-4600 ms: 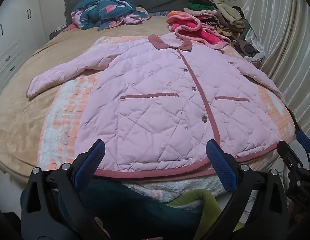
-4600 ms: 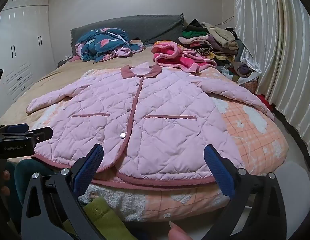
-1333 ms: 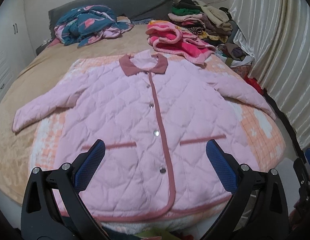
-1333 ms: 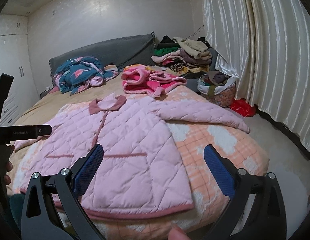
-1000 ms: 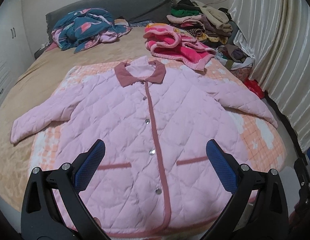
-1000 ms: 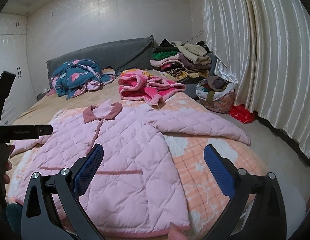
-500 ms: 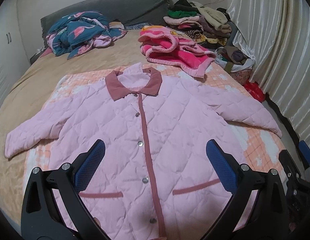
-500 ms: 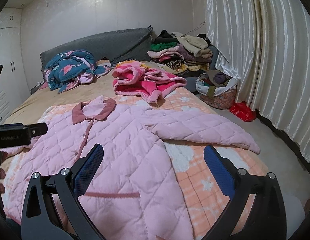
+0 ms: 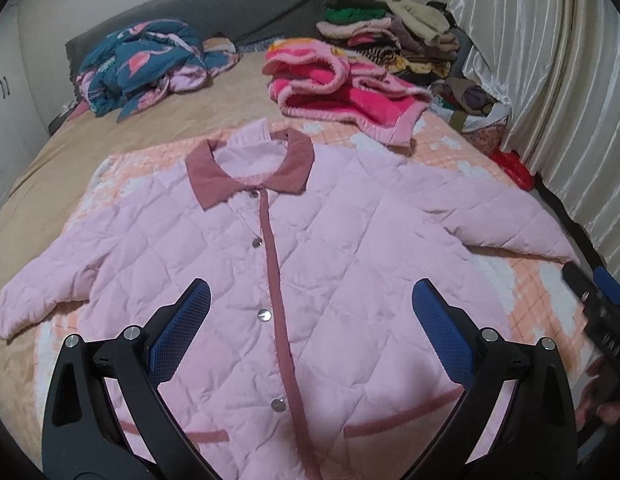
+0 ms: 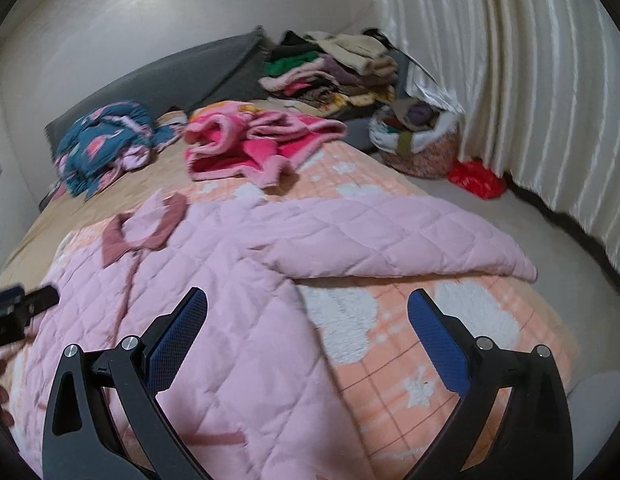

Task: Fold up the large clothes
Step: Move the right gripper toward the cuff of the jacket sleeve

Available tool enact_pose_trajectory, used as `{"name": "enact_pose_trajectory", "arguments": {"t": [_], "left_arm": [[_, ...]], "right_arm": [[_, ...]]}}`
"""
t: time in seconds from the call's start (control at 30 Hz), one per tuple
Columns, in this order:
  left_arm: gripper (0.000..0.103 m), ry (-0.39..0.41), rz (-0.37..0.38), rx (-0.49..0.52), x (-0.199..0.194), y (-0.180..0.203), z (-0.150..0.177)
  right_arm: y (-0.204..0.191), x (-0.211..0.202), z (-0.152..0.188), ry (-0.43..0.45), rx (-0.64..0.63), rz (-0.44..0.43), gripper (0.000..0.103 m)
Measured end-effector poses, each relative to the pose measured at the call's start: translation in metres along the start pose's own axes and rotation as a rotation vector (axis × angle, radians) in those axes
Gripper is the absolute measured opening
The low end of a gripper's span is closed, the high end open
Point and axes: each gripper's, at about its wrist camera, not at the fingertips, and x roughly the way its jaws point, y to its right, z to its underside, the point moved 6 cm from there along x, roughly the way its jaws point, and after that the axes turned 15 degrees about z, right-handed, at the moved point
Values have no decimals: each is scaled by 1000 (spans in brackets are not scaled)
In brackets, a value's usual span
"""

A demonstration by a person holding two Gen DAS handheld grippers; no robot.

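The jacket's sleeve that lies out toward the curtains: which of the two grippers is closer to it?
Right. The right gripper hovers open just short of that sleeve; the left gripper, also open, hangs over the jacket front by the buttons.

The left gripper (image 9: 310, 312) hangs with jaws wide apart above a pink quilted jacket (image 9: 342, 248) spread flat, buttoned, collar away, on an orange checked blanket (image 9: 526, 292) covering the bed (image 9: 69, 148).
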Motion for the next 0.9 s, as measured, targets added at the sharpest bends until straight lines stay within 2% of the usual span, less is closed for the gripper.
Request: {"name": "enact_pose_trajectory", "arguments": {"t": [0.2,0.43,0.6,0.73,0.83,0.9], "left_arm": [[95,-42,-21,18,34,2,2],[95,-75,-29,24,71,4,1],[95,-107,-32,39,101,16,-2],[95,-121,-30,32,116,20,-5],[95,-134,-29,25,124,21,-5],[95,-141,-34,30,128,21,-5]], "right_arm": [[46,51,0,-91,132,55,99],[102,111,8,-176,276,156,99],[138,149,17,-256,414,154,99],[152,175,18,-284,469,165,99],[166,199,18,-289,557,132,99],[174,215,21,-308,581,161,99]]}}
